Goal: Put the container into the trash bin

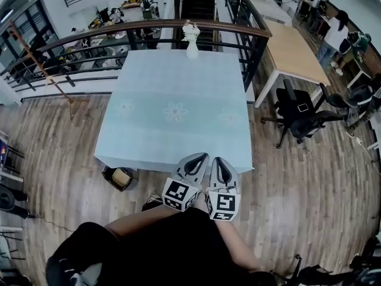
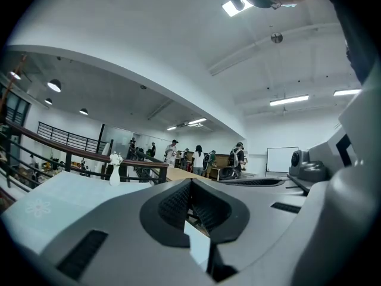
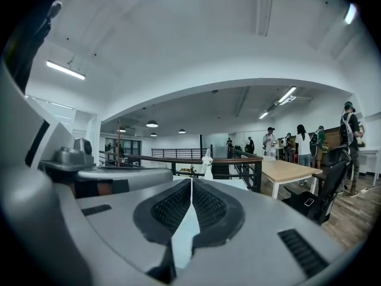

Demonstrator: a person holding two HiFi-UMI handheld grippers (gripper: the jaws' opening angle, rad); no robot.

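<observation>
The left gripper and the right gripper hang side by side over the near edge of a square table draped in a pale blue, flower-printed cloth. In the left gripper view the two grey jaws are clenched tip to tip with nothing between them. The right gripper view shows the same: pads pressed together, empty.

Nothing on the cloth reads plainly as the container. The only thing standing there is a small white vase of white flowers, at the middle of the far edge and well apart from both grippers.

On the wooden plank floor, just beside the table's near left corner, sits a small dark-rimmed trash bin with a tan mass inside. It is too small in the head view to be sure, but that tan mass may be the container lying in the bin; if so, the task looks finished.

If it is a tan paper or card container, I judge it to be light, thin-walled and easy to crush. It would be best taken by a side wall or the rim with a mild squeeze, and kept level in case anything is left inside.
</observation>
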